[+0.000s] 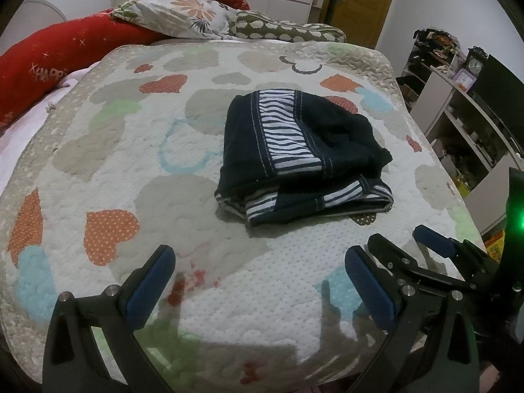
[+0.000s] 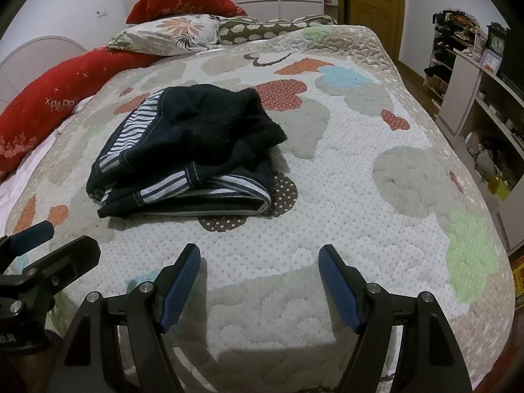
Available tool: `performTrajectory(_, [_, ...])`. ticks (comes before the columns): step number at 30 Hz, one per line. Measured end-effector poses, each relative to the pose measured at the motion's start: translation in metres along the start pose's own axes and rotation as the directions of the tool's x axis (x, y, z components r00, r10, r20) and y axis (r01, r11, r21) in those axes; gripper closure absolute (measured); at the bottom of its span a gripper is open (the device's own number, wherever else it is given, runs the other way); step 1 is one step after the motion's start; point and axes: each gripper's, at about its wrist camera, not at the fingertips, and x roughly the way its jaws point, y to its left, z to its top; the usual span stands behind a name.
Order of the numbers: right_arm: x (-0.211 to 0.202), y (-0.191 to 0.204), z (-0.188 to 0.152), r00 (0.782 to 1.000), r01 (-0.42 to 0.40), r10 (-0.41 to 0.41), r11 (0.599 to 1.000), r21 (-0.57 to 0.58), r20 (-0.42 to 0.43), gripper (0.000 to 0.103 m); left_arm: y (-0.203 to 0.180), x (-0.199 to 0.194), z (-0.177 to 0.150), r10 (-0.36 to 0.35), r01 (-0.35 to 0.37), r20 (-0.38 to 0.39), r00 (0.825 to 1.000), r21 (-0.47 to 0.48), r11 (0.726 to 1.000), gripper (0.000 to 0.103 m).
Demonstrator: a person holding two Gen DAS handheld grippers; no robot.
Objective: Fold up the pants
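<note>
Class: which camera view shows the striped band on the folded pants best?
Left wrist view: the pants show their striped band face-on, running across the top. The right wrist view shows the band only slantwise along the left edge.

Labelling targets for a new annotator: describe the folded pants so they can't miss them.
Start at the quilted heart-patterned bedspread covering the bed. Near its middle, beyond both open grippers, sits the dark navy folded pants bundle. It is the only dark item there, marked by blue-and-white striped bands.

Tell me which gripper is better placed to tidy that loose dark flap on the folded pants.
Probably right. The flap sticks out on the pants' right side, nearer the right gripper. The left gripper is also open and empty, but farther away.
</note>
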Motion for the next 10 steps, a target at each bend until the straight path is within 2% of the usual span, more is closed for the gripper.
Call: performTrajectory(10, [0.0012,0.0098,0.0059,1.0,0.003,-0.003,1.0,-0.028,-0.003,0.024,0.0019,-0.0069,0.0038,0.011,-0.011,0.032,0.999,0.002,1.0,0.001])
